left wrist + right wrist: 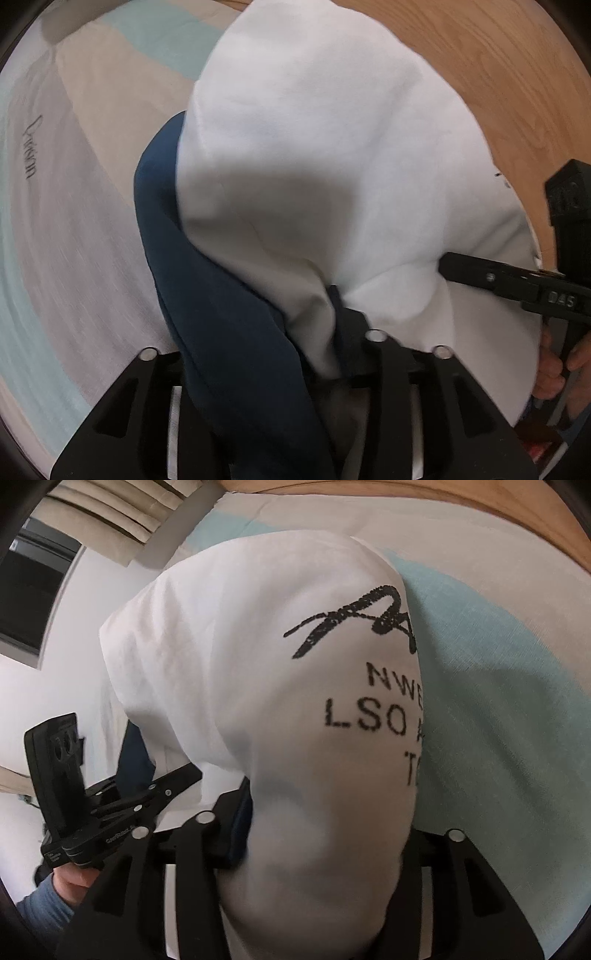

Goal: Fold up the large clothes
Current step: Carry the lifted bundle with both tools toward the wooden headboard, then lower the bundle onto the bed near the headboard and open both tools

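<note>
The left gripper (295, 347) has white and navy cloth of the garment (314, 166) bunched between its jaws; whether they pinch it I cannot tell. The garment hangs over the bed (74, 221), near its wooden edge. The right gripper (328, 834) likewise has cloth between its jaws, grip unclear. If either side slips, the fold could collapse unevenly.

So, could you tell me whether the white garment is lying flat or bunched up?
Bunched up: the white garment drapes in a mound, not flat.
</note>
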Available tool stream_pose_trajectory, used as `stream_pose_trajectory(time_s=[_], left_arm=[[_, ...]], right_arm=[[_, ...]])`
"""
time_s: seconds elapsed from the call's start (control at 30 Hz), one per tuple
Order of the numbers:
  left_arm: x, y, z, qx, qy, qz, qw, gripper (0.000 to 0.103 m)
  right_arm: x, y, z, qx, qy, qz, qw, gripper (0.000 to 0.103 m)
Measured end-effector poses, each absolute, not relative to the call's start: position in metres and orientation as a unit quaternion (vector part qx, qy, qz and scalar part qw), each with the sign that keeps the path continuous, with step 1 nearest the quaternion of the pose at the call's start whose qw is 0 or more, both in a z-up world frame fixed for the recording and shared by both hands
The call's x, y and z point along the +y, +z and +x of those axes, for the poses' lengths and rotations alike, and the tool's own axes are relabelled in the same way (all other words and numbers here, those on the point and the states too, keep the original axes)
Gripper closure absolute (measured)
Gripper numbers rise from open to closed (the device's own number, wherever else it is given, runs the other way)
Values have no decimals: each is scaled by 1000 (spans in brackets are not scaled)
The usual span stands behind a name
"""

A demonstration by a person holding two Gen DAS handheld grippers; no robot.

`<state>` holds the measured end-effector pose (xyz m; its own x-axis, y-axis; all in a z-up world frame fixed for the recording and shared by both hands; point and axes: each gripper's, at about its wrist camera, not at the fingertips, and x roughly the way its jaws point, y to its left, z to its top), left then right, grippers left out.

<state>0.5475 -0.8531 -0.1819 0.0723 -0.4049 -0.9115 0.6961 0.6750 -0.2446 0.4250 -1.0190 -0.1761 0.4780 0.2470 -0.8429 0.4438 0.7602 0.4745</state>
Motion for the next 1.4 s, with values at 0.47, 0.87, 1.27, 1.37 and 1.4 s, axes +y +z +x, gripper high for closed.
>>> stream_pose_trajectory(time_s=[0.47,0.87,1.27,1.37,1.4], left_arm=[[-815,-142,504,517,-320,92,789,6],[-773,-63,477,437,-328,143,825,6],[-683,-5,394,416,-360,136,824,6],[-647,14,357,388,-358,152,836,6],[-638,19,347,383,-363,149,836,6]], right_arm=[[-1003,-135,393,463,-186,223,838,7],[-955,-80,342,414,-298,108,853,7],[-838,-2,249,339,-357,89,866,7],[-801,15,224,326,-356,94,871,7],[-789,19,215,324,-355,97,872,7]])
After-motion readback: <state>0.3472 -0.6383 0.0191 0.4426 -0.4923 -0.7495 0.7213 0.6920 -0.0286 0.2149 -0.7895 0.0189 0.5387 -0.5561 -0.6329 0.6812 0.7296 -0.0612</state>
